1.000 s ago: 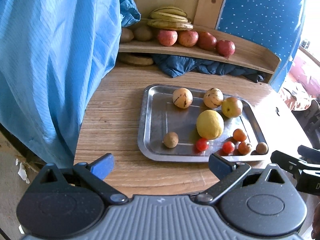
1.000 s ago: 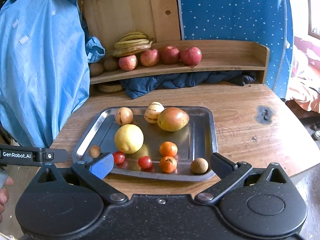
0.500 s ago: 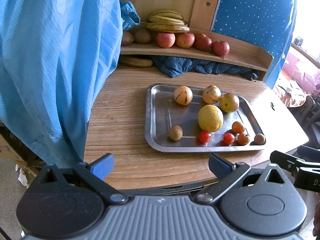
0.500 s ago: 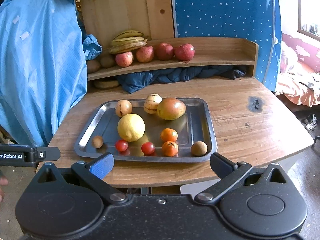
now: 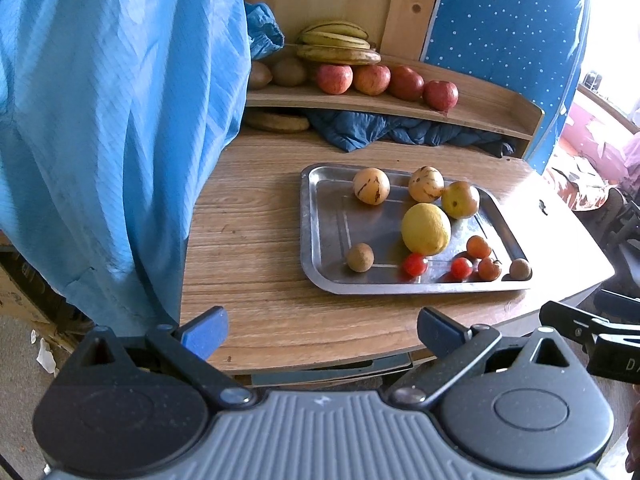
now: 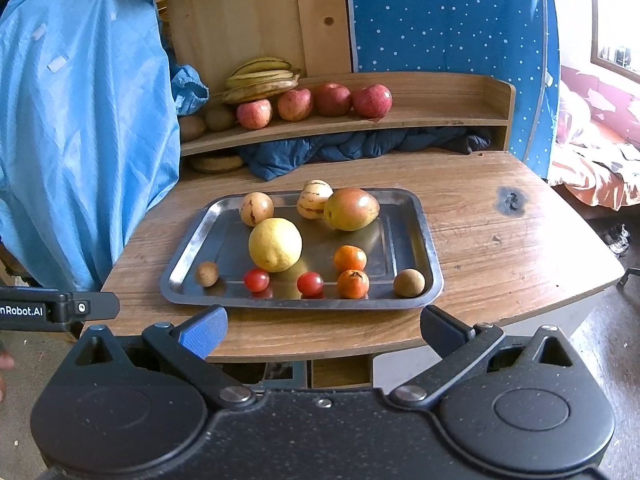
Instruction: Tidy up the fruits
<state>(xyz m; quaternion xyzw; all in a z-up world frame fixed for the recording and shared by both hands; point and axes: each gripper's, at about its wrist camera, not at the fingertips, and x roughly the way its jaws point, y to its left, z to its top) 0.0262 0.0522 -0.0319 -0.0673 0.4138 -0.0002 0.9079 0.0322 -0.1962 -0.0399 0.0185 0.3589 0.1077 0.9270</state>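
Note:
A steel tray (image 5: 324, 216) (image 6: 404, 220) lies on the wooden table. On it are a big yellow lemon (image 5: 426, 229) (image 6: 275, 244), a mango (image 6: 351, 209), two striped pale fruits (image 6: 256, 209), two red cherry tomatoes (image 6: 257, 279), two small oranges (image 6: 350, 258) and two brown round fruits (image 6: 409, 282). My left gripper (image 5: 322, 330) is open and empty, held off the table's near edge. My right gripper (image 6: 323, 326) is open and empty, also in front of the table edge.
A wooden shelf (image 6: 440, 112) at the back holds several red apples (image 6: 372, 101), bananas (image 6: 262, 80) and kiwis. A dark blue cloth (image 6: 352, 146) lies under it. A blue sheet (image 5: 100, 120) hangs at the left. A bed stands at the right.
Both grippers have drawn back from the tray, past the table's near edge. The fruits have not moved. Both grippers stay open.

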